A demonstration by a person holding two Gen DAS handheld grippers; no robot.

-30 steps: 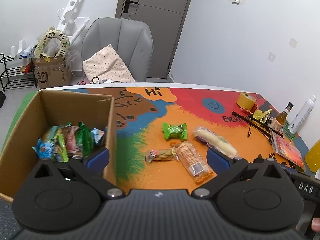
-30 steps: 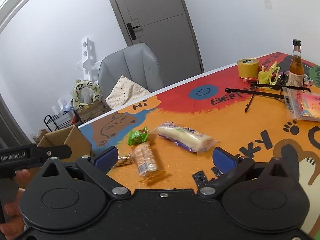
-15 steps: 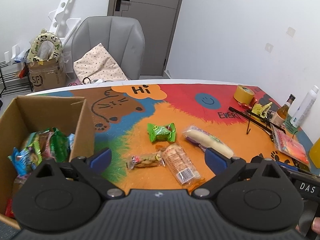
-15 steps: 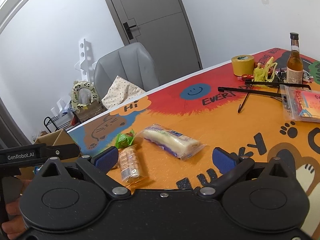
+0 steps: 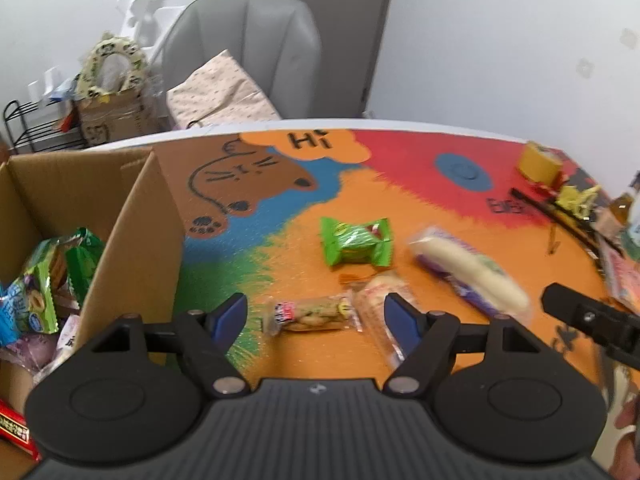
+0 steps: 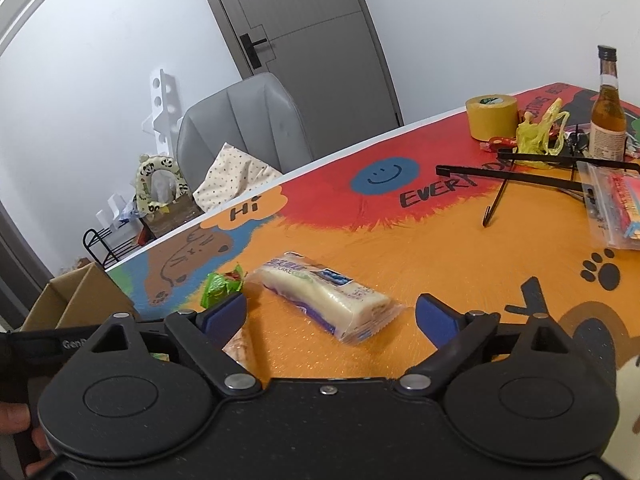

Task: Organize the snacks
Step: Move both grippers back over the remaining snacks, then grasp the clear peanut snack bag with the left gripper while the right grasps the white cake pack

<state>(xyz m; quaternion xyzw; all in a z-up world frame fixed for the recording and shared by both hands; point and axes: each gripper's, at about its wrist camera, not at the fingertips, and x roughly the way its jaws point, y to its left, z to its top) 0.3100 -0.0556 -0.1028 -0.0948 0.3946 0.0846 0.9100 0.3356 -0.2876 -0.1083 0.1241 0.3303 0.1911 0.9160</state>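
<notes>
Where the view blurs or cuts off, note these limits first:
Hidden: your left gripper's (image 5: 316, 316) right finger covers part of the orange-wrapped cracker pack (image 5: 380, 300); in the right wrist view only a sliver of that pack shows beside the left finger.
Cut off: the cardboard box (image 5: 132, 236) runs off the left edge, so you see only part of what it holds.
Hard to read: the far right of the table (image 5: 400, 168) is smeared in the left wrist view.
Loose snacks on the table: four, namely the green candy pack (image 5: 355, 241), the small biscuit pack (image 5: 310, 314), the cracker pack and the long cake roll (image 6: 326, 296).
Snacks in the box: several wrappers, perhaps five; the pile is too jumbled to count.
Left gripper: fingers spread wide, holding nothing; the small biscuit pack lies between them, untouched as far as you can see.
Right gripper (image 6: 330, 314): fingers spread wide, empty; the cake roll lies on the table between them.
Box position: left of the loose snacks.
</notes>
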